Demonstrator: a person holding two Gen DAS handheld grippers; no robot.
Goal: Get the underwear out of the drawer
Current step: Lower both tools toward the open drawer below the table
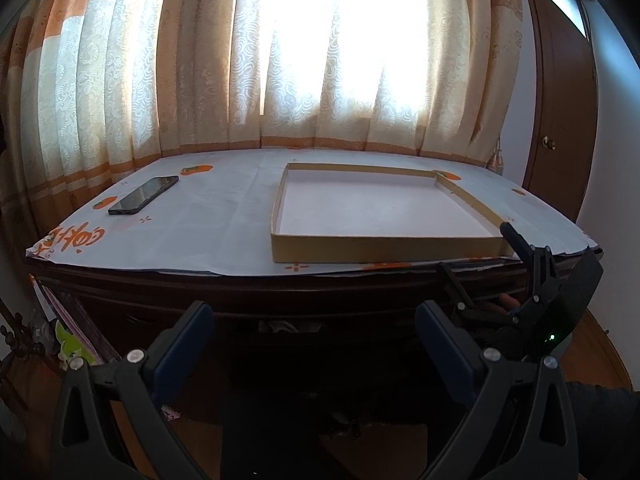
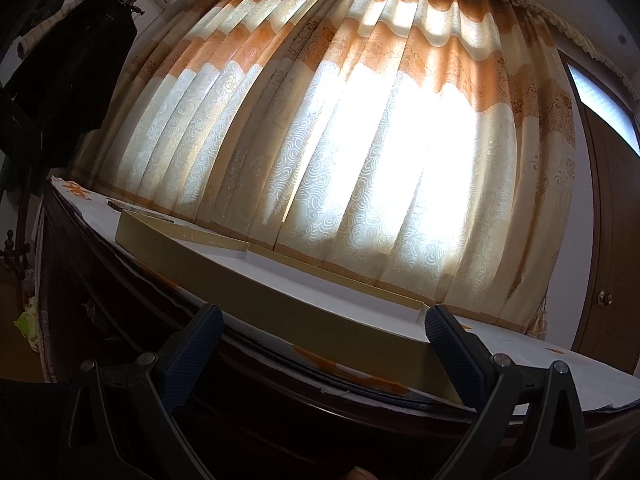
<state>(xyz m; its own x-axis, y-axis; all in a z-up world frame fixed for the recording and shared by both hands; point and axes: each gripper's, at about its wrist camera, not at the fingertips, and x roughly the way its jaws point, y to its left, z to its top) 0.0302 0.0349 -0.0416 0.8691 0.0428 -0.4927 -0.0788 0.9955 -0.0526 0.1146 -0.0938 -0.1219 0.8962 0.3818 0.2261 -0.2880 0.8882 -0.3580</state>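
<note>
Drawer (image 1: 280,330) sits under the front edge of the dark wooden bench (image 1: 240,292), and it looks pulled out only a crack; a pale bundle of cloth shows in the gap, which is probably the underwear (image 1: 290,326), though the shadow is too deep to be sure. Left hand-held gripper (image 1: 314,334) hangs in front of that gap with its fingers spread wide and nothing between them. Right hand-held gripper (image 2: 324,334) is also spread wide and empty, raised near the bench's front edge and pointing over the shallow cardboard tray (image 1: 384,250) toward the curtain (image 2: 340,140).

Judging by this, the step in hand is getting into the drawer. To do it well, I would lower the right hand-held gripper to the drawer front, which its camera does not show, and draw it out squarely until the cloth is fully exposed. The left one could then go straight in, fingers wide, and pinch a thick fold rather than a loose edge. Keep clear of the paper cover (image 1: 192,236) overhanging the bench, and of the phone (image 1: 144,195).
</note>
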